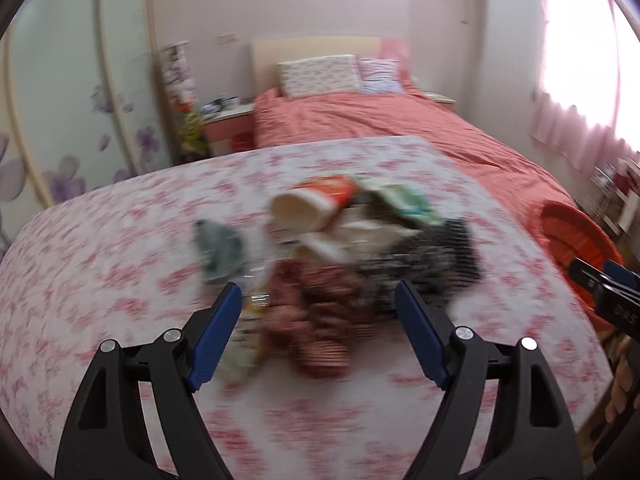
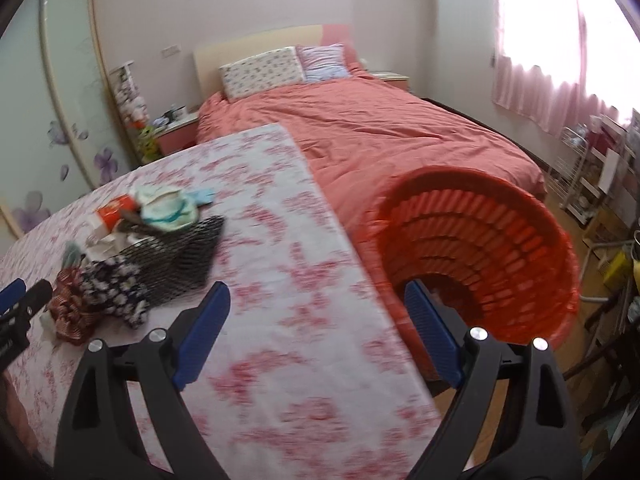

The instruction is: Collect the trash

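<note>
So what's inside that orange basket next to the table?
Nothing shows inside the orange basket: only its ribbed inner wall and a bare patch of floor are visible. The right tool covers part of the bottom, so a small item there could be hidden.

Readable text: none.
Right gripper [image 1: 612, 292] body: pale markings, too blurred to read.
Orange wrapper [image 2: 114, 210] in the trash pile: print unreadable.
</note>
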{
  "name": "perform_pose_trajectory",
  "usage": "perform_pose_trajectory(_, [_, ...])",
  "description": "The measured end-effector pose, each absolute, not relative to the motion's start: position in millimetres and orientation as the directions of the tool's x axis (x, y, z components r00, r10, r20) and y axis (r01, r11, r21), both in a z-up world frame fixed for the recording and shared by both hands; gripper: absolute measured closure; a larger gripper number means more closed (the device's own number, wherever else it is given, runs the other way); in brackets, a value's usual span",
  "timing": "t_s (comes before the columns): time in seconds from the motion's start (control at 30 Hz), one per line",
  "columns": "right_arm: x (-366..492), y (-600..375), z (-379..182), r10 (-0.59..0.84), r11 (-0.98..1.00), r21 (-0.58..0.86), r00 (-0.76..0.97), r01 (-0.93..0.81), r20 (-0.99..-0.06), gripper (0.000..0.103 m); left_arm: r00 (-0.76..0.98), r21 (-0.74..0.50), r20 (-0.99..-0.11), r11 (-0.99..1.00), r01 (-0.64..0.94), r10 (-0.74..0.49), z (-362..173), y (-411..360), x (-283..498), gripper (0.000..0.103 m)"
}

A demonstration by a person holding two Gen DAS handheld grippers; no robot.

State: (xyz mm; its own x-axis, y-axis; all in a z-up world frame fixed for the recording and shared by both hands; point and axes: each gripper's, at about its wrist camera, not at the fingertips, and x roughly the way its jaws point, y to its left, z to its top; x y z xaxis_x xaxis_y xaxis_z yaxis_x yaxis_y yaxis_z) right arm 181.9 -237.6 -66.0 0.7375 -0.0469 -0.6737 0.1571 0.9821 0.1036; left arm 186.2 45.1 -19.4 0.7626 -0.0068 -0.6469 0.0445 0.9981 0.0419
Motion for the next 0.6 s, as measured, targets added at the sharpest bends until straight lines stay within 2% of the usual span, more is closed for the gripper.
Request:
perform_pose_trajectory(0.37, [203.8,-177.9,-73.2,0.005,0.994,0.086,0.729,0.074,-0.684,0.016,0.715,-0.063,-0.698,0.991,-0.12,0.042,-33.5,128.0,257.3,0.026])
perform_pose_trajectory(0.5, [210.4,-167.4,-76.1,0.009,0.994,0.082,0.723,0.066,-0.69,0.016,0.669,-0.024,-0.739,0.99,-0.137,0.074,-51.0,136.3,286.1,0.034])
perform_pose_trajectory(0.6, [212.0,-160.4,-75.7,0.016,0.996,0.077,0.726,0.051,-0.688,0.016,0.62,-0.045,-0.783,0.988,-0.146,0.056,-68.4,144.0,297.9,0.04])
